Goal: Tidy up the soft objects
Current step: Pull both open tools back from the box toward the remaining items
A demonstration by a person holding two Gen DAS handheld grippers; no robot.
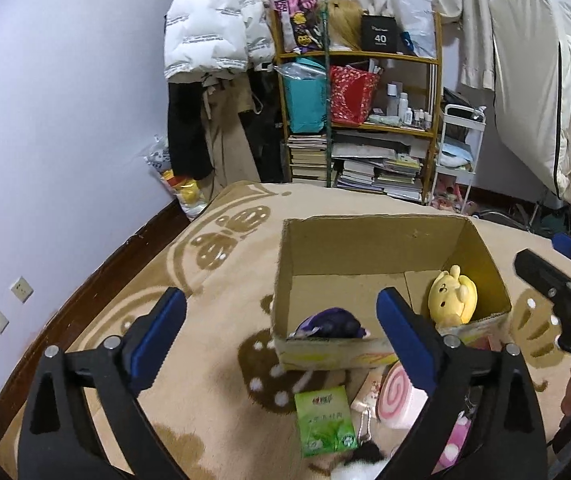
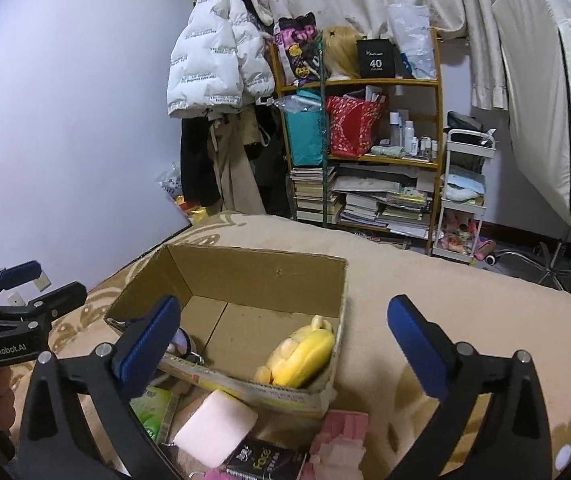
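Observation:
An open cardboard box (image 1: 365,248) (image 2: 261,272) stands on the beige blanket. Inside it lie a yellow plush (image 1: 451,294) (image 2: 305,350) and a purple plush (image 1: 331,323). In front of the box lie a pink swirl-roll plush (image 1: 395,398), seen as a pink block in the right wrist view (image 2: 215,432), a green tissue pack (image 1: 323,420) (image 2: 153,408), a pink folded cloth (image 2: 341,436) and a black pack (image 2: 265,462). My left gripper (image 1: 281,340) is open and empty above these items. My right gripper (image 2: 281,348) is open and empty over the box's near edge.
The beige patterned blanket (image 1: 213,360) covers the bed. Behind it stand a shelf with books and bags (image 1: 361,120), hanging coats (image 1: 213,40) and a white cart (image 1: 459,152). The wall (image 1: 65,120) is to the left.

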